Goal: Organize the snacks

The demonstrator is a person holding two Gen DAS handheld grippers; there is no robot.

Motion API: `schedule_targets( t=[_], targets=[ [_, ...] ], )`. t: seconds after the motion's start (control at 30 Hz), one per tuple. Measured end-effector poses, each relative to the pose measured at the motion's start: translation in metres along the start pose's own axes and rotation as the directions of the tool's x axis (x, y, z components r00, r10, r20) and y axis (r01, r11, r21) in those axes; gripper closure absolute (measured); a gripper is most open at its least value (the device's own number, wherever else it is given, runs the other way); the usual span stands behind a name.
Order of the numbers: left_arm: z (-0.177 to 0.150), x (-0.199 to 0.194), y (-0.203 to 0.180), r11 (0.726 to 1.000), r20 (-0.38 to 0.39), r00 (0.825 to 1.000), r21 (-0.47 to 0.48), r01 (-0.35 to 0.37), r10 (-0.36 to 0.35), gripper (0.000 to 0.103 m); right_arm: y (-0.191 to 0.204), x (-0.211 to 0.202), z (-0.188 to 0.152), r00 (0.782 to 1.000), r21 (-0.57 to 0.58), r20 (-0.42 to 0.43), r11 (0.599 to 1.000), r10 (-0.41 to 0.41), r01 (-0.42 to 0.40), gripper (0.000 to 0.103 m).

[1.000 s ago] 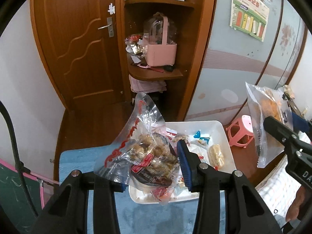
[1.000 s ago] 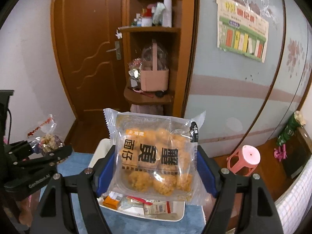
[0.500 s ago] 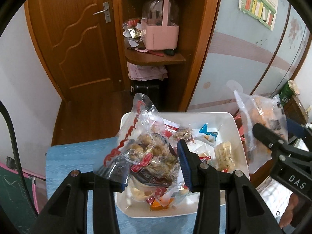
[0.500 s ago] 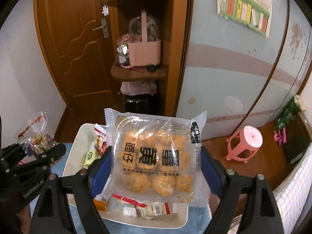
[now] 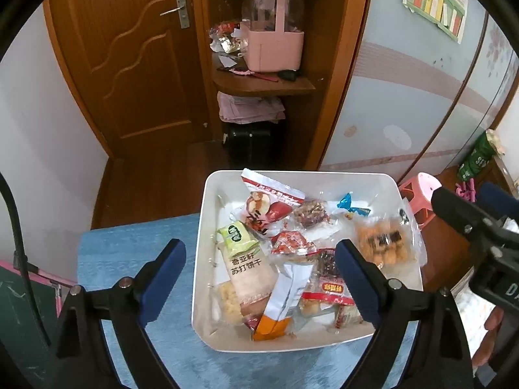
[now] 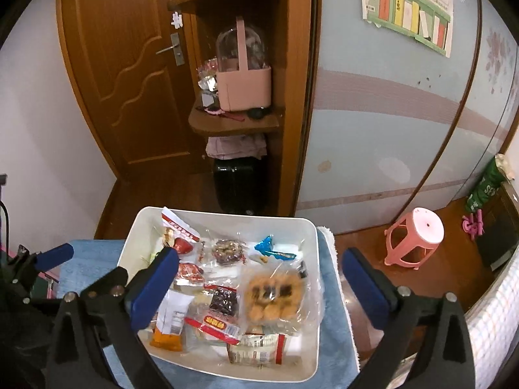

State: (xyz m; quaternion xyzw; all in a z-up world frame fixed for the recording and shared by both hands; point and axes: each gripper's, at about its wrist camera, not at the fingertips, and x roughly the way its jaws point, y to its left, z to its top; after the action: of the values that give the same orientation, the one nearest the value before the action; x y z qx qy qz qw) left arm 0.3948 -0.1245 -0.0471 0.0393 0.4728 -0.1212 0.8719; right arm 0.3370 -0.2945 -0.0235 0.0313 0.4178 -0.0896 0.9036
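Note:
A white tray (image 5: pixel 204 227) (image 6: pixel 311 291) full of snack packets sits on a blue cloth. The clear pack of golden puffs (image 5: pixel 382 243) (image 6: pixel 272 295) lies in the tray's right side. The clear bag of dark nut snacks with a red label (image 5: pixel 331 278) (image 6: pixel 220 311) lies in the tray's middle front. My left gripper (image 5: pixel 259 269) is open and empty above the tray's front left. My right gripper (image 6: pixel 259 275) is open and empty above the tray; it also shows at the right edge of the left wrist view (image 5: pixel 470 223).
The blue-covered table (image 5: pixel 129 246) has its edge close behind the tray. A pink stool (image 6: pixel 415 240) stands on the floor to the right. A wooden shelf with a pink basket (image 5: pixel 272 48) and a door (image 5: pixel 129 48) are behind.
Both grippers have opened and let go of their packets. The nut bag and the golden puff pack now lie in the tray. Both cameras tilted down toward the tray.

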Motion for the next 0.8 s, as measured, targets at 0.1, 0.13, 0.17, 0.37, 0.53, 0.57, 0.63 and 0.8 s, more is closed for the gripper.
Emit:
schedule_targets(
  t=[0.1, 0.13, 0.17, 0.37, 0.53, 0.57, 0.63, 0.8],
  targets=[
    [-0.004, -0.009, 0.001, 1.0, 0.003, 1.0, -0.004, -0.008, 0.008, 0.01, 0.003, -0.008, -0.002, 1.0, -0.013, 0.004, 1.0, 0.006, -0.006, 0.001],
    [-0.005, -0.011, 0.002, 1.0, 0.004, 1.0, -0.005, -0.008, 0.008, 0.01, 0.004, -0.011, -0.003, 1.0, -0.019, 0.002, 1.0, 0.01, -0.01, 0.001],
    [-0.006, -0.015, 0.003, 1.0, 0.007, 1.0, -0.006, -0.011, 0.011, 0.01, 0.005, -0.013, -0.004, 1.0, -0.023, -0.001, 1.0, 0.011, -0.011, 0.001],
    [-0.016, -0.054, 0.01, 0.999, 0.044, 0.999, -0.031, -0.029, 0.03, 0.01, 0.007, -0.042, -0.011, 0.999, -0.017, 0.005, 0.999, 0.034, -0.034, 0.001],
    [-0.031, -0.099, 0.015, 0.998, 0.091, 0.995, -0.044, -0.044, 0.048, 0.01, 0.009, -0.082, -0.02, 0.998, -0.013, 0.039, 0.998, 0.054, -0.054, 0.001],
    [-0.036, -0.11, 0.017, 0.998, 0.101, 0.994, -0.048, -0.045, 0.05, 0.01, 0.01, -0.091, -0.022, 0.997, -0.01, 0.048, 0.998, 0.062, -0.061, 0.001],
    [-0.044, -0.129, 0.019, 0.997, 0.117, 0.992, -0.053, -0.047, 0.053, 0.01, 0.011, -0.113, -0.028, 0.995, -0.006, 0.069, 0.997, 0.077, -0.077, 0.001],
    [-0.076, -0.183, 0.023, 0.996, 0.165, 0.984, -0.063, -0.056, 0.066, 0.01, 0.016, -0.159, -0.044, 0.99, -0.008, 0.101, 0.995, 0.102, -0.102, 0.001]
  ],
)
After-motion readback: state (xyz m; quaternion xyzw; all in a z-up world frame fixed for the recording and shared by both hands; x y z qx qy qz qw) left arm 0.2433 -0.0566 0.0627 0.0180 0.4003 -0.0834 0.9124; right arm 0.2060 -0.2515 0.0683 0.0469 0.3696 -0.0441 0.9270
